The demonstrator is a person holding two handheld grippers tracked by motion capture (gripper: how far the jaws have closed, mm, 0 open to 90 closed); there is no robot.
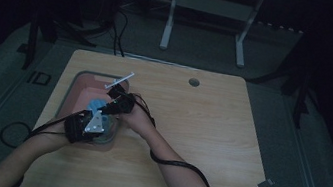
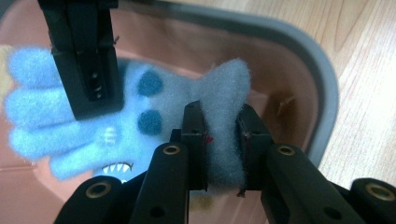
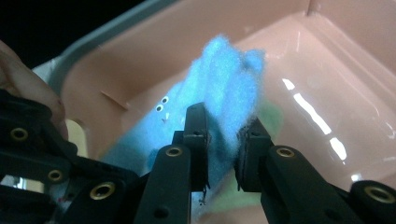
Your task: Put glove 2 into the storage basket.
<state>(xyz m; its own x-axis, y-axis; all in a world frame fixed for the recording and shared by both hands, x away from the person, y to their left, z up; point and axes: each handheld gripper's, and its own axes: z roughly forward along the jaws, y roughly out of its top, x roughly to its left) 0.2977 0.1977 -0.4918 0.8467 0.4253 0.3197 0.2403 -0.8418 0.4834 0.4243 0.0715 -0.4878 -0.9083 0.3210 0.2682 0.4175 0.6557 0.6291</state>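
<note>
Over the pink plastic tub with grey rim (image 1: 70, 89) in the high view, both grippers should hold firm and move together. In the left gripper view, the left gripper (image 2: 223, 140) clamps the fuzzy blue monster-face glove (image 2: 140, 126). In the right gripper view, the right gripper (image 3: 223, 140) pinches its other edge.

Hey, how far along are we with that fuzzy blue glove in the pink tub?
Done: both grippers are clamped on the blue glove, the left gripper at one end, the right gripper on a bunched part. In hand: the glove is held between them inside the pink tub. Left: it likely still has to be lifted out or set down and let go.
</note>
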